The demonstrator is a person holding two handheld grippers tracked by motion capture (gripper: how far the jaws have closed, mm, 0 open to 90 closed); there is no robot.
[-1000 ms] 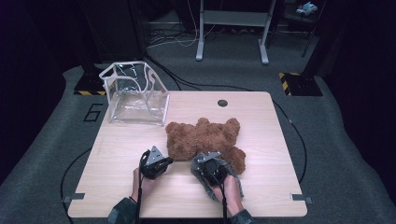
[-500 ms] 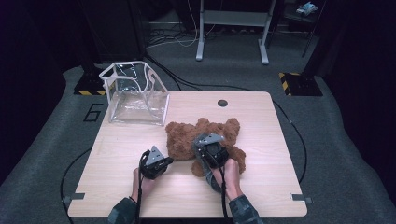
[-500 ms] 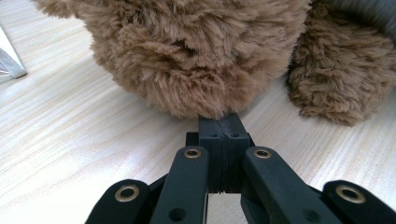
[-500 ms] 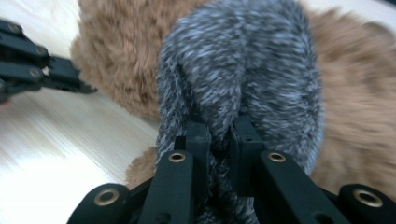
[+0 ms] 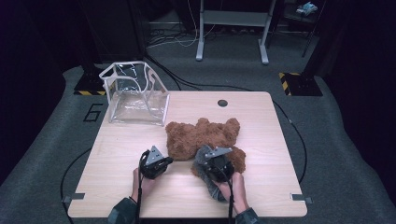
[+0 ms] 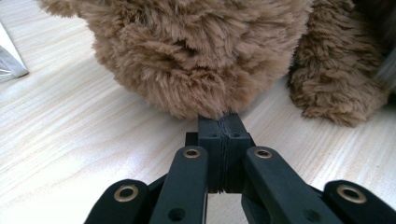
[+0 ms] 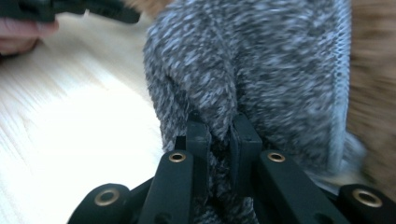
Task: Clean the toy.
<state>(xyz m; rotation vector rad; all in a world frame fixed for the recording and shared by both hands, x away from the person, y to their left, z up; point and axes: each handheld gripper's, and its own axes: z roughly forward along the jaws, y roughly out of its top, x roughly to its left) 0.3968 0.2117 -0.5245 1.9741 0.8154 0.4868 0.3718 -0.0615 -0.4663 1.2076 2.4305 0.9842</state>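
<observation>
At a pale wooden table (image 5: 116,154), you work a brown teddy bear (image 5: 205,137) lying near the middle of the top, a grey knit garment (image 7: 261,70) pinched in your right gripper (image 7: 223,126) at the bear's near side. Those jaws stand narrow, clamped on a fold of the grey fabric, which bunches up against the brown fur. Your left gripper (image 6: 223,123) rests closed with its tips just touching the fur of a plush limb; whether any pile is caught between the pads cannot be told.

The job in hand looks like drawing the knit onto the bear. To do it well, keep the right grip deep on the fold, not on the ribbed edge alone, and pull along the limb rather than upward, so the fabric slides instead of stretching. Use the left tips to pin the bear so it does not drag with the cloth.

For room: bare tabletop lies open to your left and toward you, though the near edge is close behind both hands. A clear plastic bag (image 5: 135,95) stands at the far left corner, well apart from the bear, and the right side is free
</observation>
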